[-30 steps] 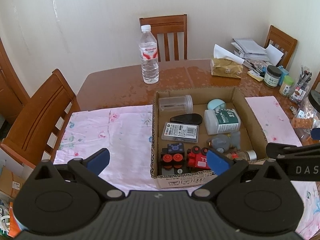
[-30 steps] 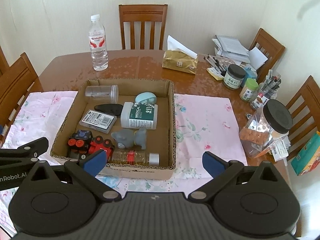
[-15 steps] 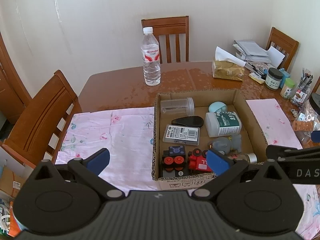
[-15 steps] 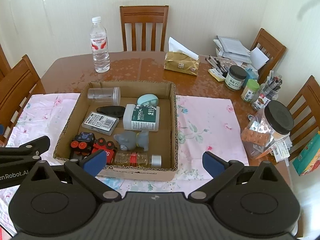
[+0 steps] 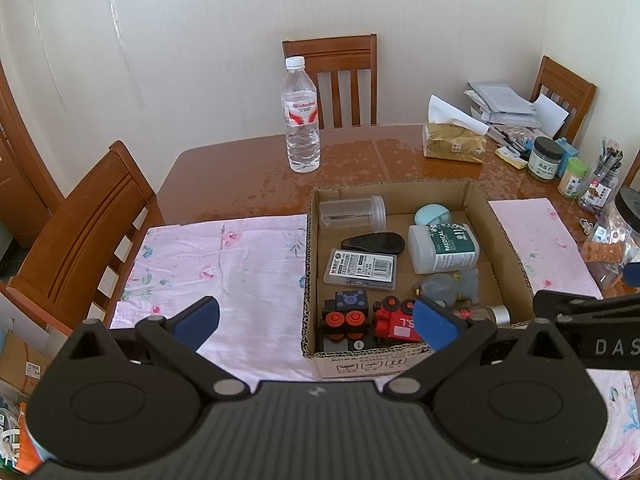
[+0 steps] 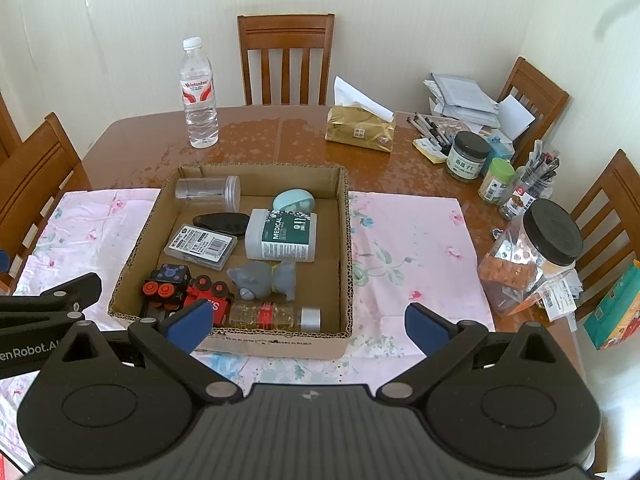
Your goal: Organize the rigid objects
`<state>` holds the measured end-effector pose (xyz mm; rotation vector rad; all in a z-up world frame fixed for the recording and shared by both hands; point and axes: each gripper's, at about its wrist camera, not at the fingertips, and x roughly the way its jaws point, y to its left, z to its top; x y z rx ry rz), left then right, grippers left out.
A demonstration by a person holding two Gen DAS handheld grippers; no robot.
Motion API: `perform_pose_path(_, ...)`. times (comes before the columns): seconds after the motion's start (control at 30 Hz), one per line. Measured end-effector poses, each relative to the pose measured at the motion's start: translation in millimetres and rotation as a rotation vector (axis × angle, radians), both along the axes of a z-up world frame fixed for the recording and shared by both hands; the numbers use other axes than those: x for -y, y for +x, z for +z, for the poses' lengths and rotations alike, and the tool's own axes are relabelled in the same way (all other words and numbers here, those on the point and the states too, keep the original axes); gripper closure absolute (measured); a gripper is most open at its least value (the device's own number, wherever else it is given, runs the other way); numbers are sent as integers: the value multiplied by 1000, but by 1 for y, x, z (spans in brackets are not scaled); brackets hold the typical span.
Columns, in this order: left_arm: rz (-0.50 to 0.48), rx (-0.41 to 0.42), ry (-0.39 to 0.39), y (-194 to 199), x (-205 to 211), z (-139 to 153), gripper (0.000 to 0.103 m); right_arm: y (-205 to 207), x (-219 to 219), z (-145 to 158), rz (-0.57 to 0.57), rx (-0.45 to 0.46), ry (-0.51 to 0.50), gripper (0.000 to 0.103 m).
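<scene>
2 empty grippers hover side by side above the near edge of a cardboard box (image 6: 344, 200) full of small items.

The left gripper (image 5: 316, 322) has its blue pads wide apart, holding nothing; the box sits ahead and to its right on the bench (image 5: 240, 176), its near wall just beyond the right pad. The right gripper (image 6: 308, 322) is likewise spread and empty, with the box ahead and to its left. Inside the box lie a clear jar (image 6: 208, 192), a white medical bottle (image 6: 280, 234), a black oval case (image 6: 222, 224), a flat labelled case (image 6: 200, 246), a teal egg-shaped item (image 6: 294, 200), a grey figure (image 6: 262, 278), 2 toy train cars (image 6: 184, 286) and a small glitter bottle (image 6: 276, 316) along the near wall. A water bottle (image 6: 199, 94) stands upright beyond the box.
</scene>
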<state>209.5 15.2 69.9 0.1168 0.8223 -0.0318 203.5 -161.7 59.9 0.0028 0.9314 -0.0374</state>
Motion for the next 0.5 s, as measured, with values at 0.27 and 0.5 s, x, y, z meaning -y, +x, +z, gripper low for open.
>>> perform_pose_path(0.27,0,4,0,-3,0,2,1,-1,0,1,-1,1,-1,0)
perform_pose_path(0.5,0,5,-2,-3,0,2,1,-3,-1,1,0,2,-1,0)
